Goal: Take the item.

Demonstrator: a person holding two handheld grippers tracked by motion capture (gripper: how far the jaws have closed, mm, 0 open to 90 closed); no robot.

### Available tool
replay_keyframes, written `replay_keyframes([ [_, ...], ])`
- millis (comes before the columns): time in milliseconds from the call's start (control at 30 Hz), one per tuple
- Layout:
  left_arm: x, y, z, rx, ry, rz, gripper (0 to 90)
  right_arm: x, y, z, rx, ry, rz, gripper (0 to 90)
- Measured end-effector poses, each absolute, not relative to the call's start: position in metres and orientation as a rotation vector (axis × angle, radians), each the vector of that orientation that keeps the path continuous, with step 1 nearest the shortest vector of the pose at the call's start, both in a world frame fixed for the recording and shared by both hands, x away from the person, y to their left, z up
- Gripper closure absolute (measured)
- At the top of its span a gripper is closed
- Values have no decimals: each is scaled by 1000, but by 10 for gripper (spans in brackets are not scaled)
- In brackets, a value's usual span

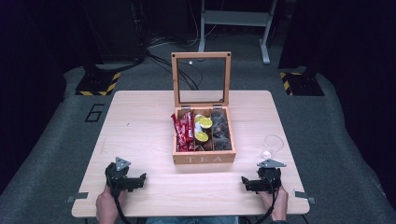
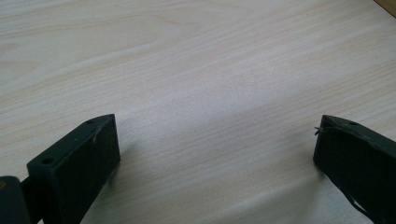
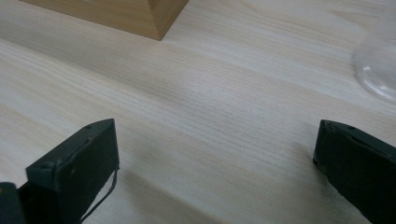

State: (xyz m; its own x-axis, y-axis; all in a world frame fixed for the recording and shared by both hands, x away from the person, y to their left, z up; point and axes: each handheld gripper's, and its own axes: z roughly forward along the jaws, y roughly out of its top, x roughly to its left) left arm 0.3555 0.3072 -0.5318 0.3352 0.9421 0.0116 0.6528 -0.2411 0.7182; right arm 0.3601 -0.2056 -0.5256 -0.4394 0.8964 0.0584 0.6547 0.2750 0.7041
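A wooden tea box marked TEA stands at the middle of the light wood table, its glass lid raised upright. Inside are red packets on the left, yellow-green capsules in the middle and dark tea bags on the right. My left gripper rests near the front left edge, open, jaws wide over bare wood. My right gripper rests at the front right, open, nothing between its jaws. The box's corner lies ahead of it.
A clear glass lies on the table to the right of the box, just beyond my right gripper; its rim shows at the right in the right gripper view. Stand bases with hazard stripes sit on the floor behind the table.
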Motion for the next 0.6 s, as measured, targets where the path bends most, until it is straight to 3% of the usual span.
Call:
replay_keyframes([
  [600, 355, 307, -532, 1985, 1394, 604, 3, 345, -192, -491, 1308, 2266, 1021, 0],
])
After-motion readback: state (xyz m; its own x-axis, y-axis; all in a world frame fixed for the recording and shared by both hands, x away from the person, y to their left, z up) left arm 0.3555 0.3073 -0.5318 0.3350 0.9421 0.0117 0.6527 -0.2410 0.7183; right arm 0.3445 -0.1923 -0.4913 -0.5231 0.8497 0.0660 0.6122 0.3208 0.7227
